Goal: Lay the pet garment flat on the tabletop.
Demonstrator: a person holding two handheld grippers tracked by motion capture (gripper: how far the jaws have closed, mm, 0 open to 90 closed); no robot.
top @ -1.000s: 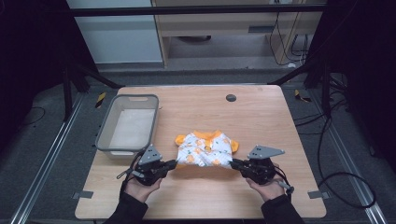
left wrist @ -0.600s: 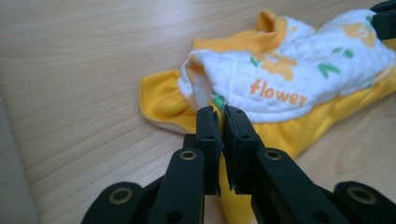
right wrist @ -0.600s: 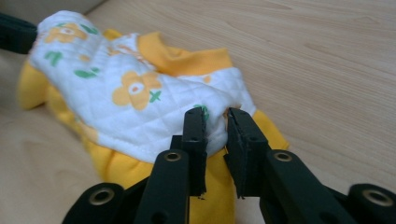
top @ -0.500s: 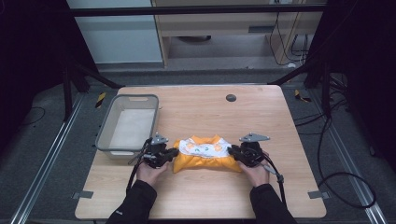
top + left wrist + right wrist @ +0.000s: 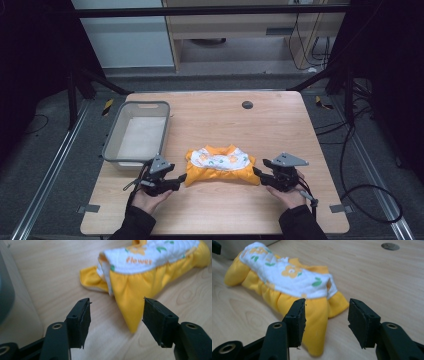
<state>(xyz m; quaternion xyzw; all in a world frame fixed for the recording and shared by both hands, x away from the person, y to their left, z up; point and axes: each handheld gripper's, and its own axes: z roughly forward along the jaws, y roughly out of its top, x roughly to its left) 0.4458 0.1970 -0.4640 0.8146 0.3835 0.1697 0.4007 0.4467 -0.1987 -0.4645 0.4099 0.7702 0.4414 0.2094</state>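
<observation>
Folded garment (image 5: 220, 165) lies in the centre of the high view, on the table (image 5: 280, 120).
Left gripper (image 5: 181, 177) and right gripper (image 5: 257, 173), jaws wide and empty, flank its two yellow corners, likely to pinch them for another fold.

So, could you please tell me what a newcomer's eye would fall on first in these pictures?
The bright yellow garment with its white flowered panel draws the eye first, lying folded near the middle of the wooden table. A hand-held gripper sits at each end of it, the left gripper and the right gripper, both with jaws open. A grey tray stands at the table's left.
</observation>
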